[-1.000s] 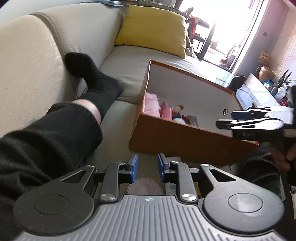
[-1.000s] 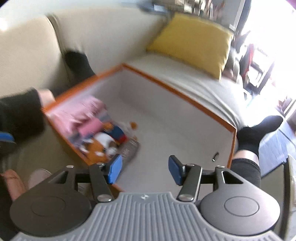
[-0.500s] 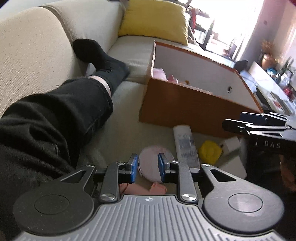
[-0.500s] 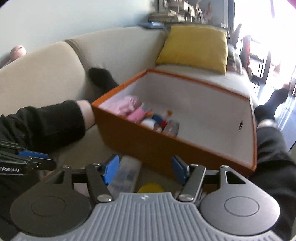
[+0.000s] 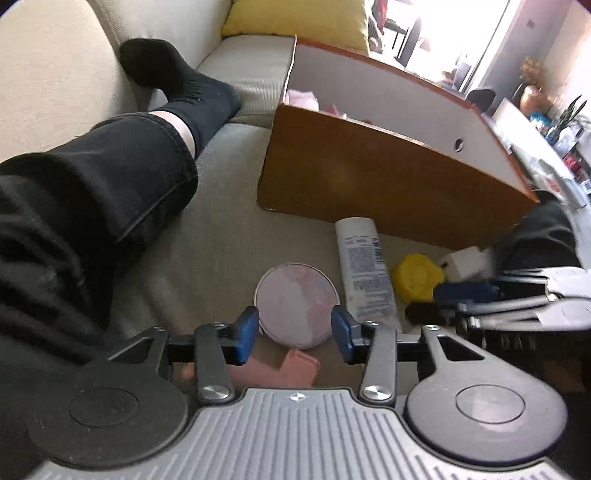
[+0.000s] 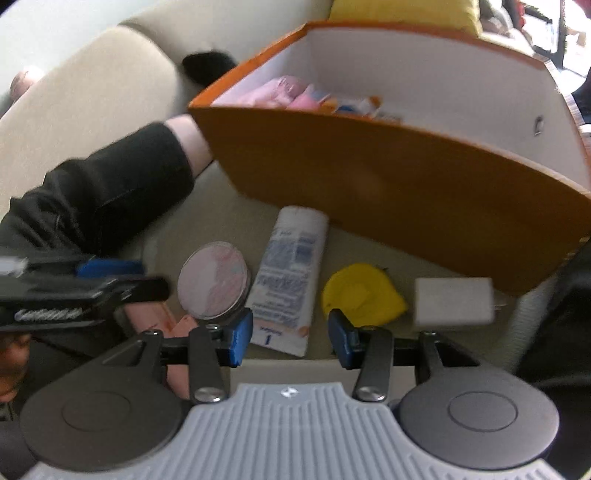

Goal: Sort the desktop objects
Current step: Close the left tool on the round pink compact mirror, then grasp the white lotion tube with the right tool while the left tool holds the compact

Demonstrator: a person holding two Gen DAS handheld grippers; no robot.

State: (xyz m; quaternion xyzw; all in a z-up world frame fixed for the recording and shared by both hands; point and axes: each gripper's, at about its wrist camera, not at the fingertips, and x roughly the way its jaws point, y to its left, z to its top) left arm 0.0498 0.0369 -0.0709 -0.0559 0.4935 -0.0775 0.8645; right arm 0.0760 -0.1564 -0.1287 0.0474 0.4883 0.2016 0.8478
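On the beige sofa seat, in front of an orange box (image 5: 388,184), lie a round pink tin (image 5: 297,304), a white tube (image 5: 364,266), a yellow tape measure (image 5: 417,277) and a white charger block (image 5: 463,262). My left gripper (image 5: 294,332) is low over the tin; its jaws are opening, with the tin between the blue pads and no visible pressure on it. My right gripper (image 6: 290,338) hovers over the near end of the white tube (image 6: 291,273). Its jaws are closing and the right pad stands clear of the tube. Several toys fill the orange box's (image 6: 369,177) left end.
A person's legs in black trousers (image 5: 92,192) and a black sock (image 5: 177,81) lie on the sofa to the left. Pink items (image 5: 295,369) rest just under the left gripper. A yellow cushion (image 5: 295,18) sits behind the box.
Both grippers have sunk from box height to the loose objects on the seat. The left jaws have spread wide around the tin. The right jaws have narrowed a little.
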